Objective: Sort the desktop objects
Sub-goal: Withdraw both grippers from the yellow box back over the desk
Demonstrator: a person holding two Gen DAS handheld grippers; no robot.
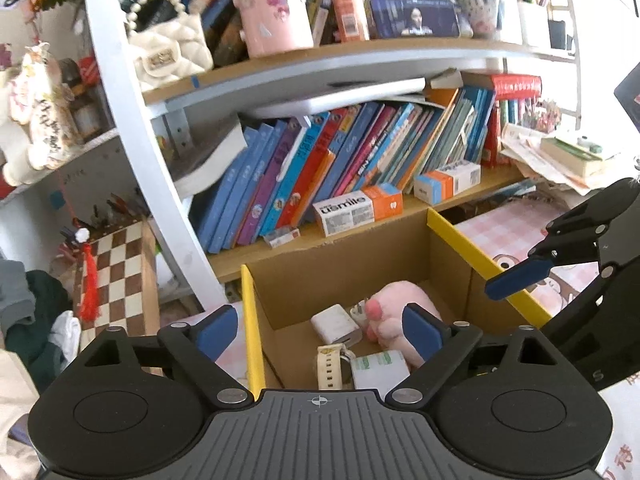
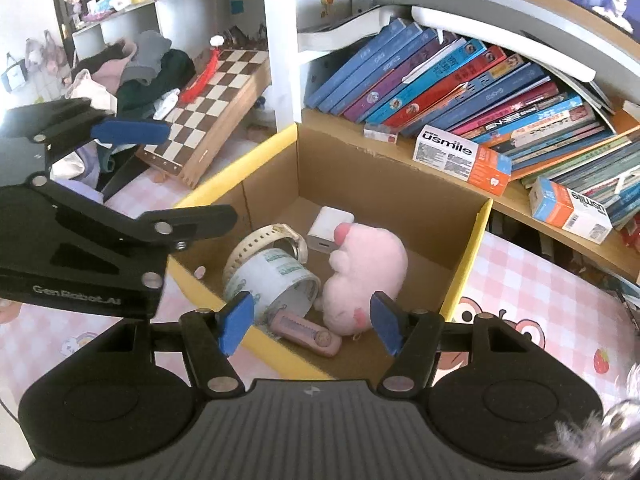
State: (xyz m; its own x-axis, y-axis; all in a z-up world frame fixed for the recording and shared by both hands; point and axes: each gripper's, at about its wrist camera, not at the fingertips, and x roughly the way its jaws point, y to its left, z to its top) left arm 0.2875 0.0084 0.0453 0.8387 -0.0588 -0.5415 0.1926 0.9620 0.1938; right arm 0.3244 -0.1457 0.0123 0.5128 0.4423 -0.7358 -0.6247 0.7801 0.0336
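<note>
An open cardboard box (image 1: 340,276) (image 2: 352,176) with yellow-taped rims stands on the pink checked desk. Inside lie a pink plush toy (image 2: 366,270) (image 1: 394,316), a white charger block (image 2: 329,224) (image 1: 335,324), a cream watch (image 2: 264,240) (image 1: 329,364), a roll of white tape (image 2: 276,280) (image 1: 380,368) and a pink flat tool (image 2: 306,334). My left gripper (image 1: 320,332) hovers open over the box's left wall, nothing between its fingers. My right gripper (image 2: 312,322) hangs open above the box's near edge, empty. Each gripper shows in the other's view, the right one (image 1: 516,276) and the left one (image 2: 132,130).
A shelf behind the box holds leaning books (image 1: 340,168) and two toothpaste cartons (image 1: 356,208) (image 2: 460,156). A chessboard (image 2: 216,92) (image 1: 120,276) leans to the left, with piled clothes (image 2: 140,68) behind. Loose papers and a book (image 1: 560,156) are stacked at the right.
</note>
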